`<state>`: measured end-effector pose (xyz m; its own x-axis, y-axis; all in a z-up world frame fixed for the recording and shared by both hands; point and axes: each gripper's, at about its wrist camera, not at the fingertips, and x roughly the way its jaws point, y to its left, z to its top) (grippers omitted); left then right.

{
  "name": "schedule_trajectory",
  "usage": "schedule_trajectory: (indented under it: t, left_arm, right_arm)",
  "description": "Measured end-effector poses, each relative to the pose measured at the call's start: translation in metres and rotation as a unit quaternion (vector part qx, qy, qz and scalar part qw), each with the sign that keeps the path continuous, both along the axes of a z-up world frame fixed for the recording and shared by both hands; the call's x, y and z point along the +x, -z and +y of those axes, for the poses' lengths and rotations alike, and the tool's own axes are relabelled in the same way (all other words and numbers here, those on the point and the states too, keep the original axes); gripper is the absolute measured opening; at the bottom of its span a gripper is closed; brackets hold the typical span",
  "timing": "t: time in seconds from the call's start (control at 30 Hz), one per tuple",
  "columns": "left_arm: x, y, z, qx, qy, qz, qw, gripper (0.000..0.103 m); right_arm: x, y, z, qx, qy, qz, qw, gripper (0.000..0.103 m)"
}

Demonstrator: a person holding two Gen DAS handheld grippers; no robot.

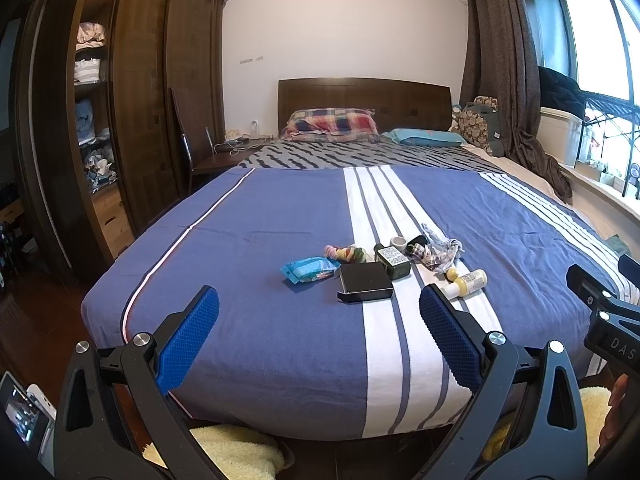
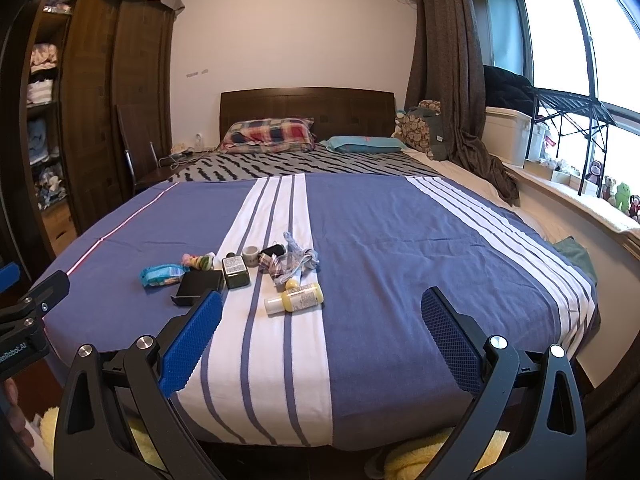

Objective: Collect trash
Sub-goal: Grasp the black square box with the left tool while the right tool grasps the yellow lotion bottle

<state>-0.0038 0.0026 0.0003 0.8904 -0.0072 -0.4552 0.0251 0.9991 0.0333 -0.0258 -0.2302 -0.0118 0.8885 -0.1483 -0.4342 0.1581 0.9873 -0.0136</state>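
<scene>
A small heap of items lies on the blue-and-white striped bedspread [image 1: 248,264]. It holds a blue wipes pack [image 1: 308,269] [image 2: 162,275], a black box [image 1: 365,282] [image 2: 199,284], a dark green bottle [image 1: 393,260] [image 2: 235,270], a yellow bottle [image 1: 468,282] [image 2: 298,298], a small white cup [image 1: 398,243] [image 2: 252,255], rolled colourful socks [image 1: 348,253] [image 2: 199,261] and a crumpled wrapper [image 1: 440,250] [image 2: 294,260]. My left gripper [image 1: 319,308] is open and empty, at the foot of the bed short of the heap. My right gripper [image 2: 322,310] is open and empty, to the right of the heap.
A dark wardrobe [image 1: 140,112] with open shelves stands left of the bed. A chair [image 1: 192,148] and nightstand sit by the headboard [image 1: 364,100]. Pillows [image 1: 332,122] lie at the head. Curtain [image 2: 452,80], a window ledge with boxes and toys run along the right. Yellow slippers [image 1: 236,452] lie on the floor.
</scene>
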Motion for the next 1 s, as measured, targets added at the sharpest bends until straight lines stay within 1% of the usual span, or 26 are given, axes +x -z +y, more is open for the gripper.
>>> schedule_trajectory:
  t: [0.23, 0.37, 0.47, 0.53, 0.67, 0.77, 0.87, 1.0]
  left_arm:
    - [0.014, 0.017, 0.006, -0.002, -0.007, 0.021, 0.9997, 0.095]
    - [0.025, 0.030, 0.009, -0.001, -0.009, 0.036, 0.9993, 0.095]
    - [0.036, 0.046, 0.010, 0.003, -0.007, 0.056, 0.9984, 0.095]
    - [0.045, 0.058, 0.011, 0.002, -0.005, 0.073, 0.9973, 0.095]
    - [0.060, 0.074, 0.014, -0.007, 0.008, 0.090, 0.9959, 0.095]
    - [0.070, 0.081, 0.015, -0.009, 0.010, 0.098, 0.9951, 0.095]
    - [0.083, 0.086, 0.013, -0.007, 0.012, 0.102, 0.9947, 0.095]
    - [0.104, 0.096, 0.012, -0.016, 0.019, 0.120, 0.9925, 0.095]
  right_arm:
    - [0.015, 0.016, -0.008, 0.003, 0.007, 0.021, 1.000, 0.100]
    - [0.028, 0.030, -0.011, 0.006, 0.010, 0.039, 0.999, 0.100]
    - [0.040, 0.045, -0.013, 0.008, 0.011, 0.057, 0.998, 0.100]
    - [0.048, 0.055, -0.013, 0.012, 0.003, 0.068, 0.998, 0.100]
    - [0.064, 0.070, -0.012, 0.032, -0.017, 0.082, 0.996, 0.100]
    - [0.079, 0.079, -0.008, 0.021, -0.032, 0.089, 0.995, 0.100]
    - [0.098, 0.088, -0.009, 0.038, -0.046, 0.102, 0.993, 0.100]
    - [0.129, 0.104, -0.006, 0.026, -0.050, 0.124, 0.991, 0.100]
